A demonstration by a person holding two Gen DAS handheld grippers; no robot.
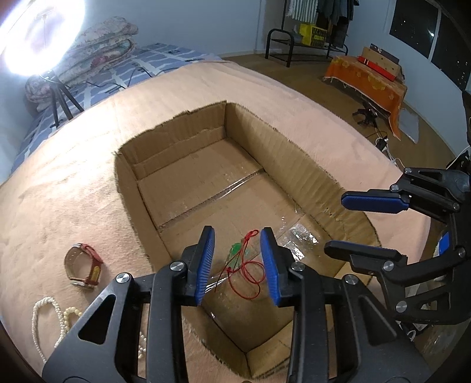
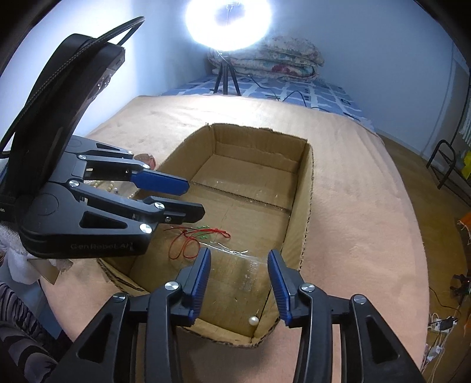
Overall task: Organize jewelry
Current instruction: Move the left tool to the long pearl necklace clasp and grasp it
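Observation:
An open cardboard box [image 1: 303, 165] [image 2: 306, 188] sits on a peach blanket. A red cord necklace with a green pendant [image 1: 245, 265] [image 2: 195, 235] lies on its floor. My left gripper [image 1: 238, 265] [image 2: 191, 197] is open and empty, hovering over the necklace. My right gripper [image 2: 239, 282] [image 1: 335, 222] is open and empty above the box's near end. A single pearl [image 2: 253, 320] lies in the box corner. A red-strap watch [image 1: 86, 265] and a pearl necklace [image 1: 47, 321] lie on the blanket left of the box.
The peach blanket [image 1: 73, 191] [image 2: 362, 206] covers the surface around the box. A ring light on a tripod [image 2: 226, 26] [image 1: 38, 35] stands behind, beside folded quilts [image 2: 270, 59]. Wooden floor and an orange-covered table [image 1: 368, 76] lie to the right.

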